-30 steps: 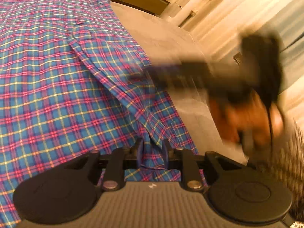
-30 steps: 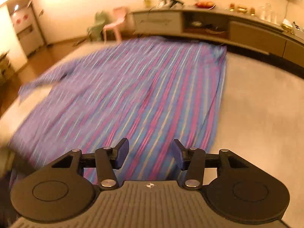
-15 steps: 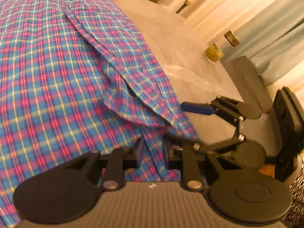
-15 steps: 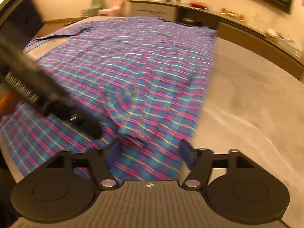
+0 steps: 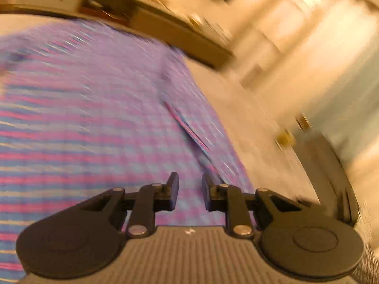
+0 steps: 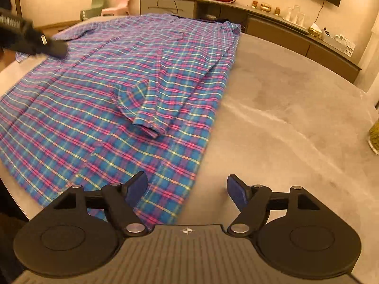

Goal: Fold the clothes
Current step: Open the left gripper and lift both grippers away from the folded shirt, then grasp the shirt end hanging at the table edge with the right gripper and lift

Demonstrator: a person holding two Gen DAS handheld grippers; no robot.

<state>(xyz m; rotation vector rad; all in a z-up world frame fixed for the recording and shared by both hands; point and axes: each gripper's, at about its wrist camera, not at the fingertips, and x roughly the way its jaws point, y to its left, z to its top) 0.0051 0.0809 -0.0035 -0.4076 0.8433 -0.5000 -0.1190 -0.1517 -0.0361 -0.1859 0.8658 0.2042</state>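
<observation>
A blue, pink and yellow plaid shirt lies spread flat on the grey table. Its right sleeve is folded in over the body, and the cuff rests loose on the cloth. My right gripper hangs over the shirt's near right hem with its jaws opening and nothing between them. My left gripper is a blurred dark shape over the shirt's far left side. The left wrist view is smeared. There my left gripper hovers over the shirt, jaws a narrow gap apart, holding nothing.
A long low sideboard with small items runs along the back wall. A pink chair and a green one stand at the far left. A yellow-green object sits at the table's right edge. Bare table lies right of the shirt.
My left gripper has pulled away from the cuff to the shirt's far left, and its view has swung and blurred. The right jaws have spread wider. The cuff lies free on the shirt.
</observation>
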